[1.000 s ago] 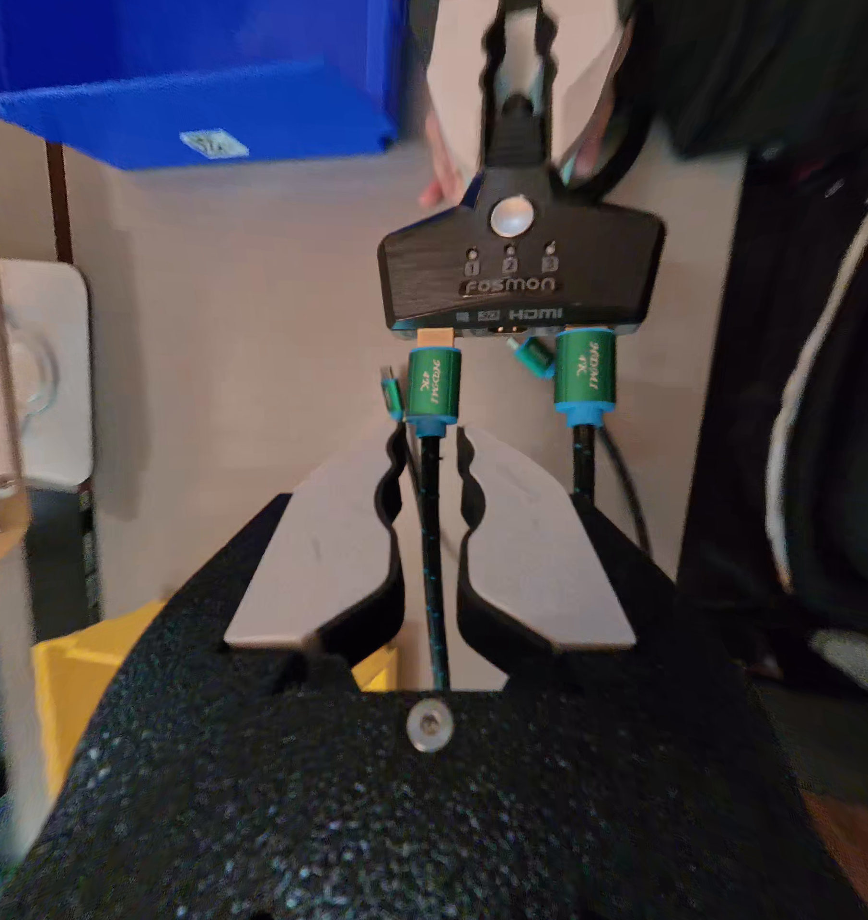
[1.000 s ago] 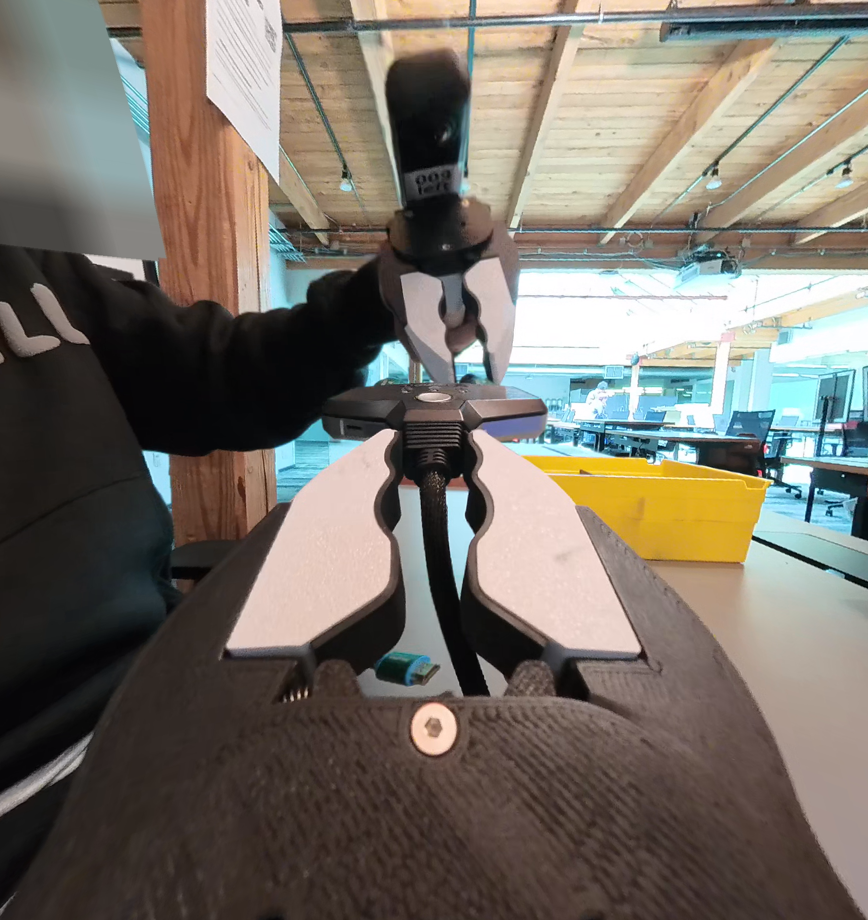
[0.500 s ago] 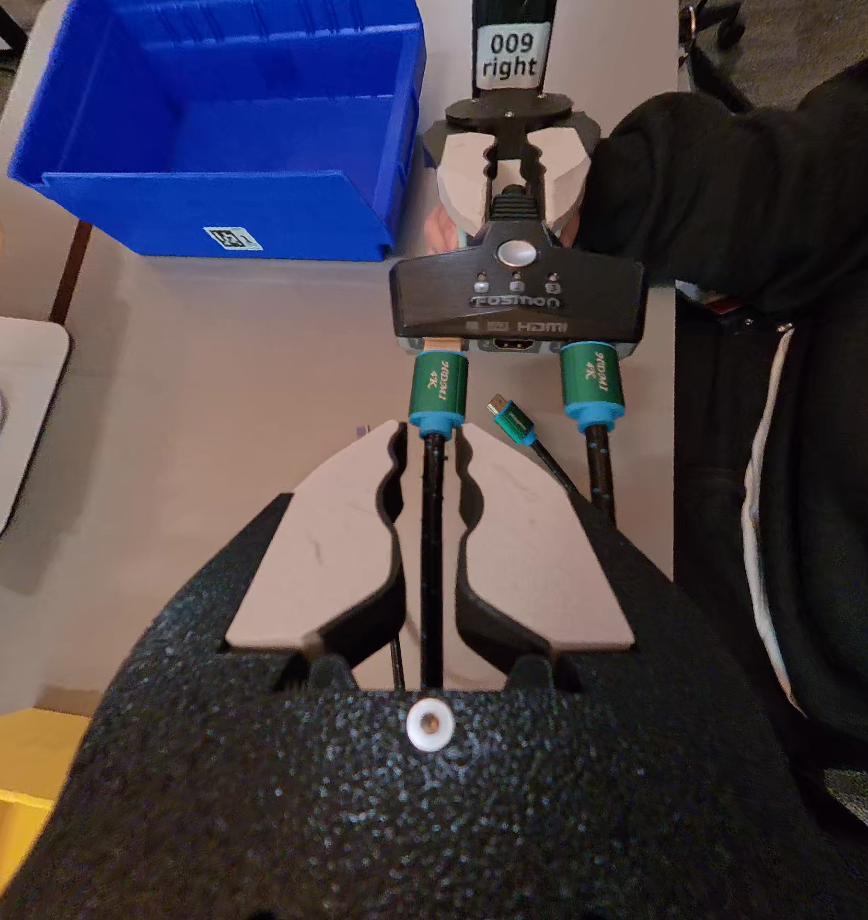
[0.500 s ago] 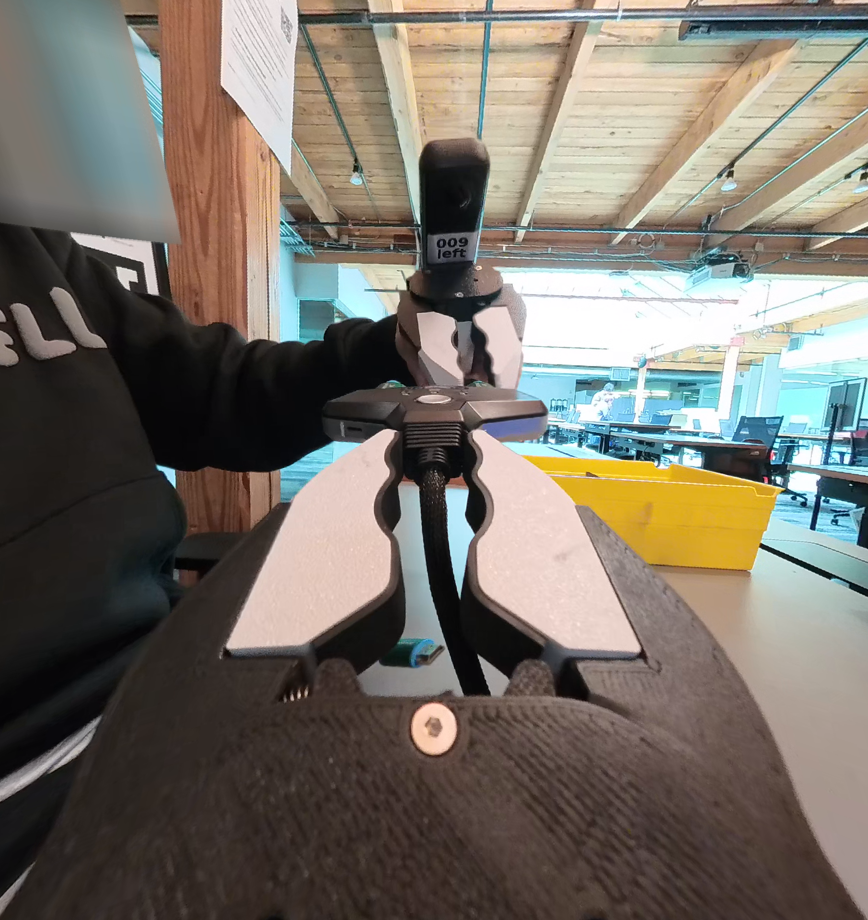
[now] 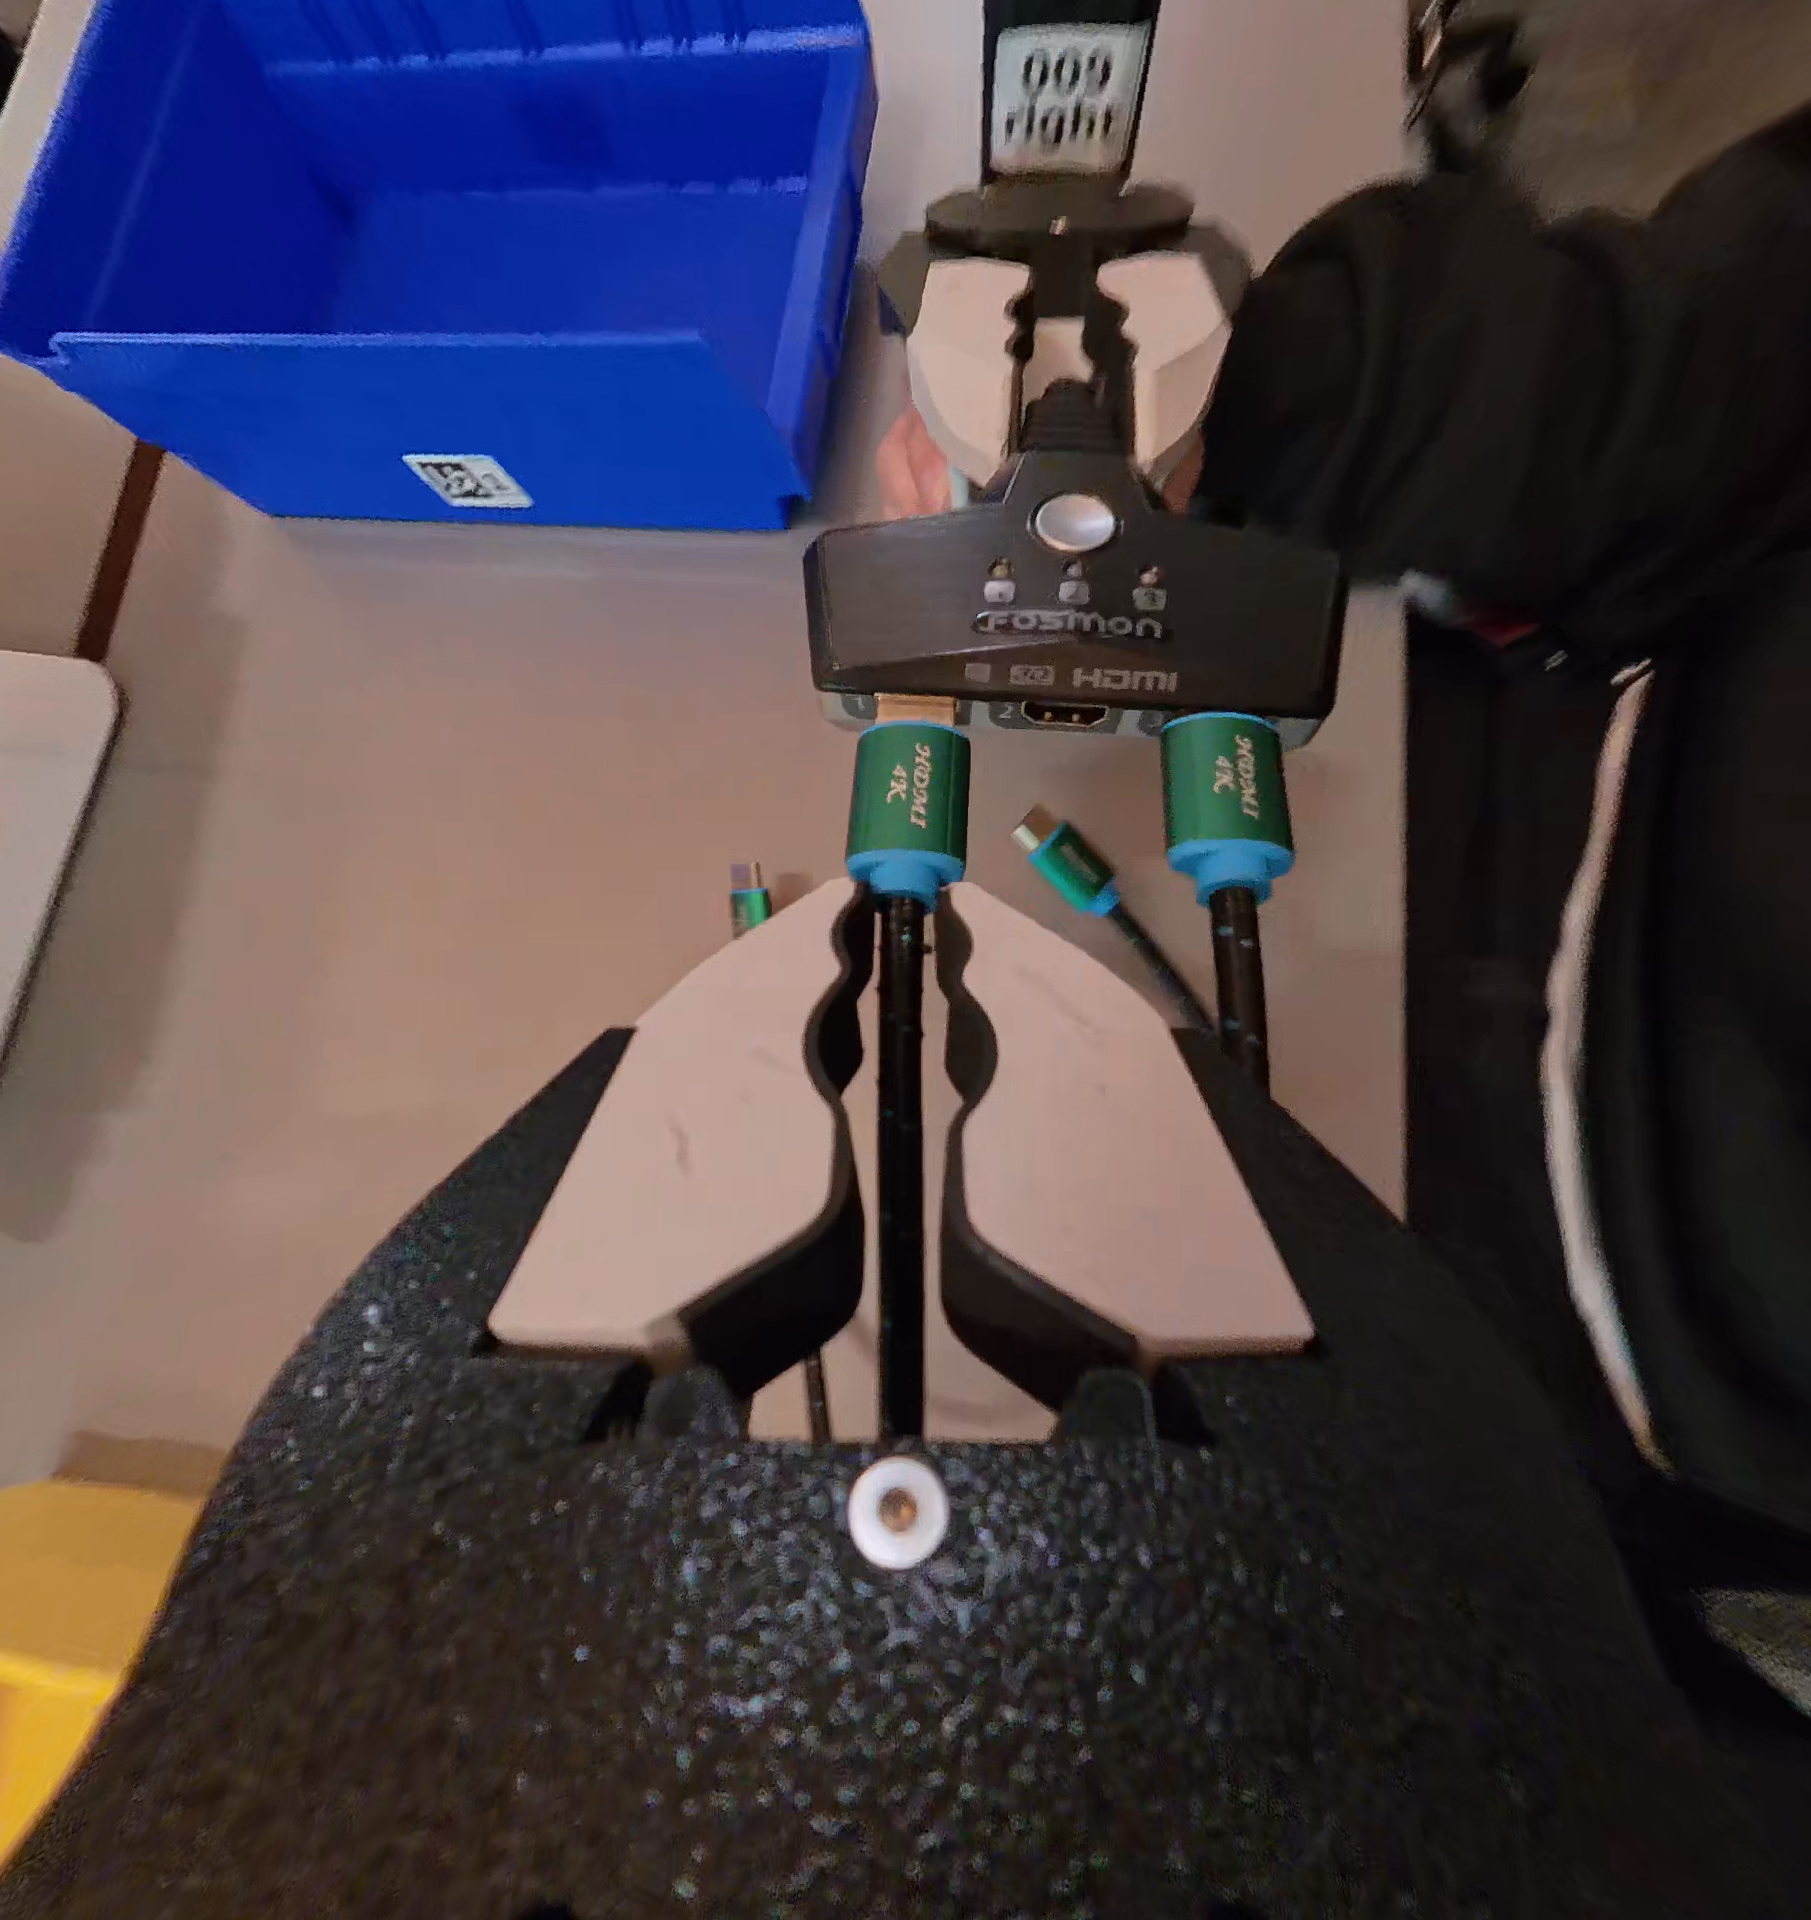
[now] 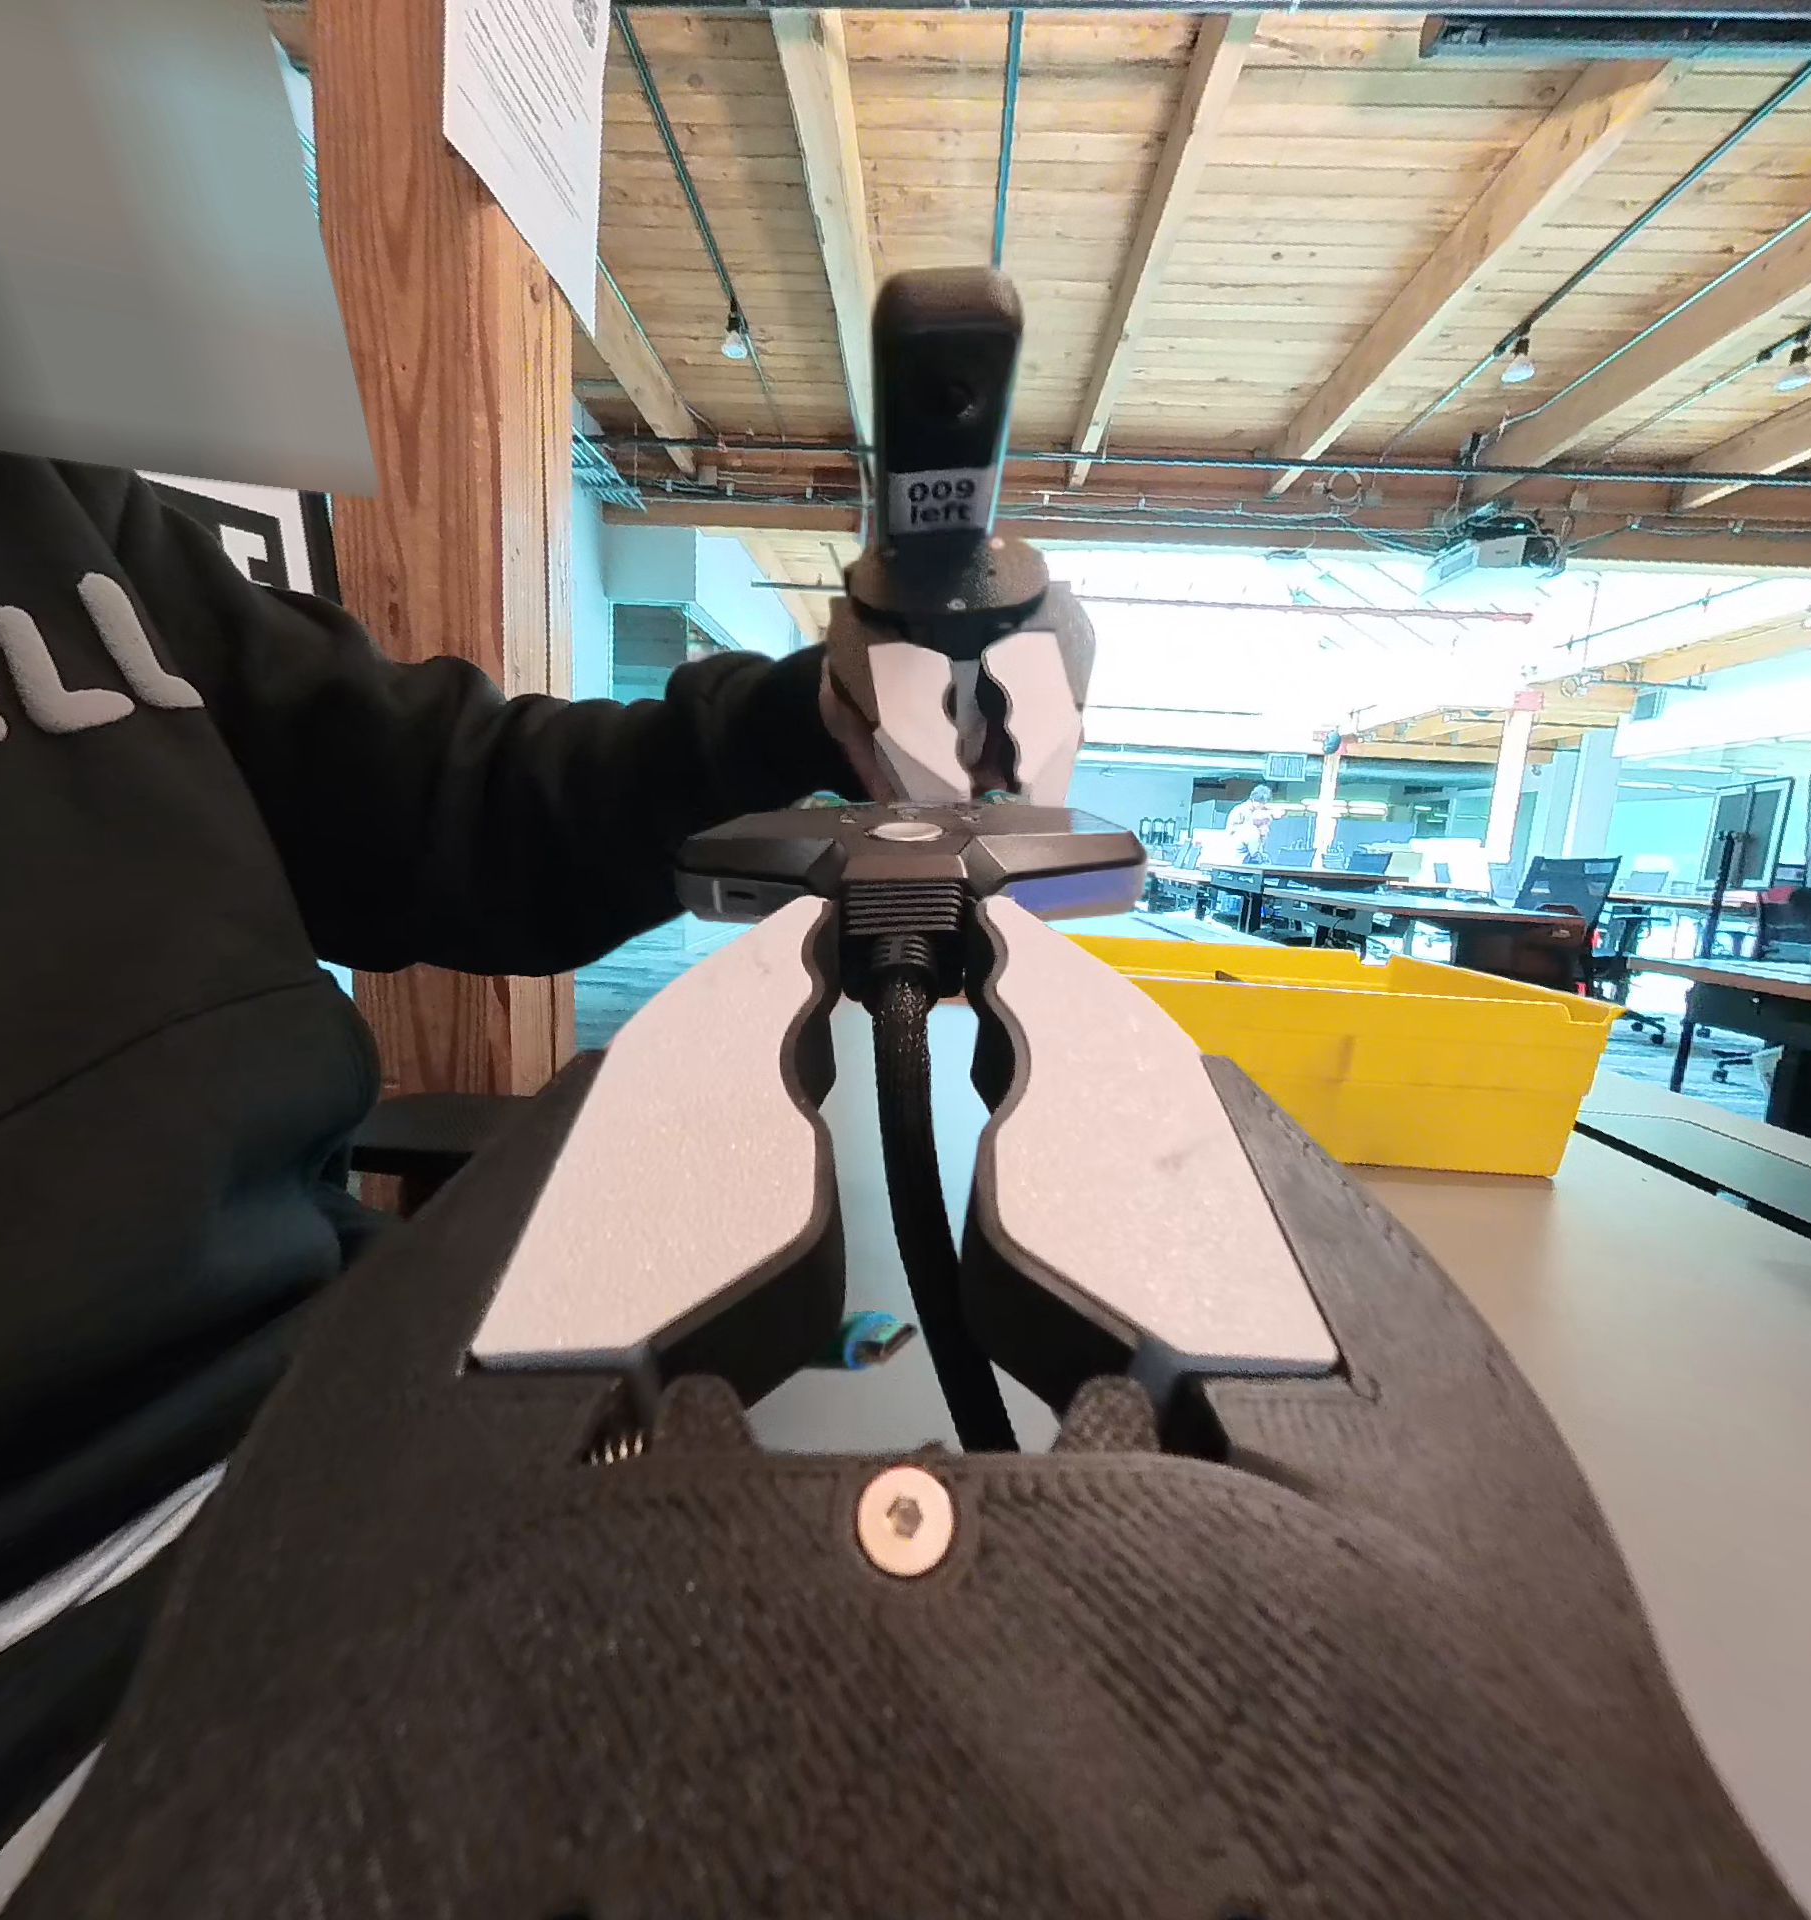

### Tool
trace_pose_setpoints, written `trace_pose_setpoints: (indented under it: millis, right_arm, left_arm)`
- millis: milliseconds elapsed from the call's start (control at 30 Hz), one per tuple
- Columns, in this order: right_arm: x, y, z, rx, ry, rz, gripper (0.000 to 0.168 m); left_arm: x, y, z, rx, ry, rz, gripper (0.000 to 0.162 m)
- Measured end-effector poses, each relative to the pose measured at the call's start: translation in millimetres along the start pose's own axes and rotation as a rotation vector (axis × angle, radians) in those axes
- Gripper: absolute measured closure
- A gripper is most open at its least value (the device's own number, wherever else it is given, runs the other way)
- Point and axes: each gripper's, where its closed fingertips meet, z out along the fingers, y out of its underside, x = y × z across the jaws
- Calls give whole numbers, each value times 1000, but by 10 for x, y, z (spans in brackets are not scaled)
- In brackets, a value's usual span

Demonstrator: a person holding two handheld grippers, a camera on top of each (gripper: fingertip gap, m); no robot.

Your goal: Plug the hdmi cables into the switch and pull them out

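The black hdmi switch hangs in the air between my two grippers. My left gripper is shut on the black cable just behind a green hdmi plug, its fingertips against the blue collar. That plug sits partway in the left port with a gold strip showing. A second green plug sits fully in the right port. The middle port is empty. My right gripper is shut on the switch's own braided cable at its strain relief. The switch faces it edge-on.
A blue bin stands on the beige table behind the switch. Two small loose green connectors lie under it. A yellow bin stands on the right. A person in a black top sits on the left.
The left view has tilted down onto the table. My left fingertips have slid up the cable to the plug's blue collar. The right gripper keeps its hold on the switch's cable.
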Motion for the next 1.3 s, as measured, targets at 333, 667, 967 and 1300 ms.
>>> trace_pose_setpoints:
  millis: [333, 667, 967, 1300]
  right_arm:
    - [-94, 116, 78, -62, -41, -9, 145]
    - [-89, 52, 71, -15, -36, -30, 145]
    - [-93, -213, 13, 55, -2, -118, 146]
    - [-240, -1134, 188, 83, 150, -343, 146]
  left_arm:
    - [84, 160, -2, -154, 29, 121, 152]
    - [83, 167, 39, -95, -7, 76, 152]
    - [59, -247, -208, 217, -110, 16, 141]
    - [-576, 490, -1024, 708, -483, -344, 125]
